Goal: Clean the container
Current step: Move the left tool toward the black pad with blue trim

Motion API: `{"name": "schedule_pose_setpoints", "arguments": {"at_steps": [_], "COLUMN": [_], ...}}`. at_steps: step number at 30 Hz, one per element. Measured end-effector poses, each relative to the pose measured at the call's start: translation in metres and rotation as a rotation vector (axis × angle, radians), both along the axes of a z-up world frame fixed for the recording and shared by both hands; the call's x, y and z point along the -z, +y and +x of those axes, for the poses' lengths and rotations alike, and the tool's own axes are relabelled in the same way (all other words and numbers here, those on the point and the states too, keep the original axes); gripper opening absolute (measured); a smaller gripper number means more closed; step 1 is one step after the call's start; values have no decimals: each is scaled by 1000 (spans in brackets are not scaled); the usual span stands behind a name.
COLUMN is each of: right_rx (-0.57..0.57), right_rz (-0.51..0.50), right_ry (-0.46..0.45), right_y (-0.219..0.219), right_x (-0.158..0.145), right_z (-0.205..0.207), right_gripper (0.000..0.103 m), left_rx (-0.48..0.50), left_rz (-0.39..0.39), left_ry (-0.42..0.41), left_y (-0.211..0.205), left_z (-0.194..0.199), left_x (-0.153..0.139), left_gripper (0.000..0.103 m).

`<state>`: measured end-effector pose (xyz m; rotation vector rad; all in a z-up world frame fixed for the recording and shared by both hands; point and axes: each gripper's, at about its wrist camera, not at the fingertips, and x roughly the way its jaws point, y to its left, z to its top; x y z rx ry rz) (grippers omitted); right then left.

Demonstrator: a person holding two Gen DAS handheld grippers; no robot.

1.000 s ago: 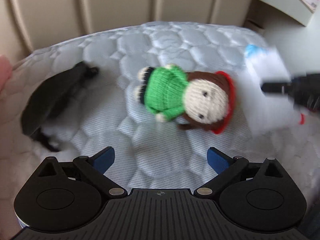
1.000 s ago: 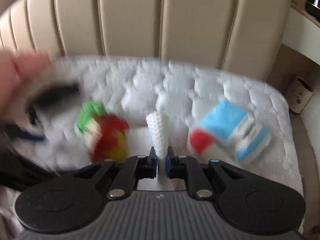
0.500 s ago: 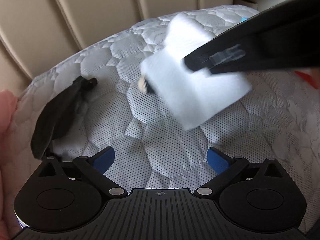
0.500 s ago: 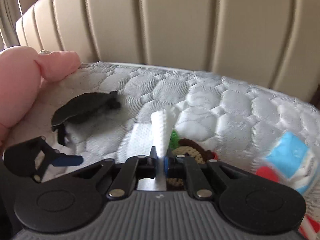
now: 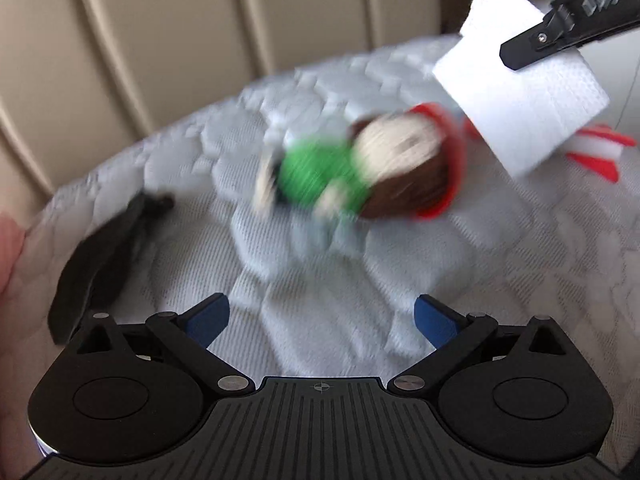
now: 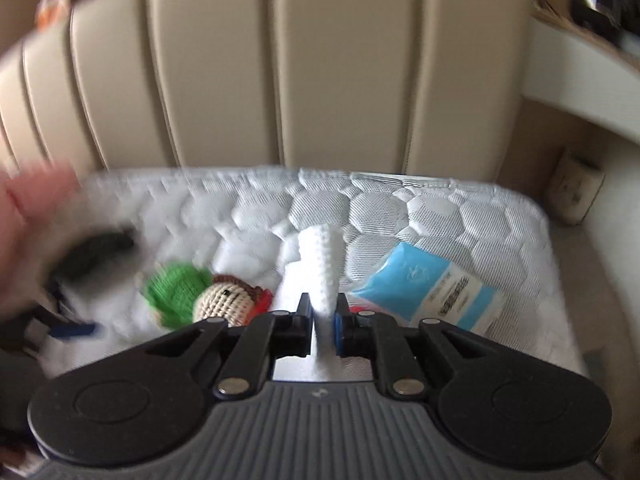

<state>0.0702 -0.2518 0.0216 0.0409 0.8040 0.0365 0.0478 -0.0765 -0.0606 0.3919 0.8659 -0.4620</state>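
- Two grippers over the quilted mattress (image 6: 400, 208): left gripper (image 5: 322, 320) spread wide, empty; right gripper (image 6: 323, 316) pinching a folded paper towel (image 6: 322, 264), its jaws easing apart
- Bare quilting ahead of left claw; knitted doll (image 5: 360, 172) mid-mattress
- No container identifiable
- Towel now higher, doll uncovered

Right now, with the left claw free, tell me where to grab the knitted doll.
Grip the knitted doll across its green torso, coming down from above with the open left claw. It lies flat on the mattress, and the torso looks narrower and softer than the round head, so it should pinch more securely.
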Motion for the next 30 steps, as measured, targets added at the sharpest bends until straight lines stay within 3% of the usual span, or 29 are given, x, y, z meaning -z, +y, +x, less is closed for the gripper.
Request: {"name": "schedule_pose_setpoints", "arguments": {"at_steps": [2, 5, 11, 13, 15, 17, 19, 20, 22, 25, 28, 30], "right_rx": [8, 2, -3, 12, 32, 49, 58, 58, 52, 58, 58, 42], "right_rz": [88, 115, 135, 133, 136, 163, 202, 213, 224, 198, 208, 226], "right_ry": [-23, -50, -49, -85, -118, -125, -113, -106, -90, -85, -81, -72], "right_y": [-10, -18, -30, -35, -43, -51, -57, -58, -58, -57, -57, -54], "right_x": [-7, -8, 0, -5, -11, -13, -11, -10, -6, -4, -4, -4], "right_z": [-10, -7, 1, -2, -5, -6, -5, -4, -2, -3, -4, -4], "right_gripper": [12, 12, 12, 12, 12, 12, 12, 12, 12, 12, 14, 14], "left_rx": [45, 91, -72, -83, -42, 19, 49, 71, 112, 156, 117, 62], "left_rz": [-25, -7, 5, 25, 25, -54, -106, -116, -111, -72, -40, -10], "left_ry": [-31, -44, -45, -87, -160, -199, -216, -202, -162, -179, -211, -287], "left_y": [-10, -29, -50, -62, -73, -80, -88, -94, -101, -95, -58, -18], "left_z": [3, 16, 50, 47, 39, 31, 27, 27, 28, 19, 10, 9], "left_x": [1, 4, 16, 14, 8, -4, -15, -19, -22, -33, -48, -54], "left_gripper": [101, 102, 103, 103, 103, 100, 85, 84, 91, 95, 99, 100]}}
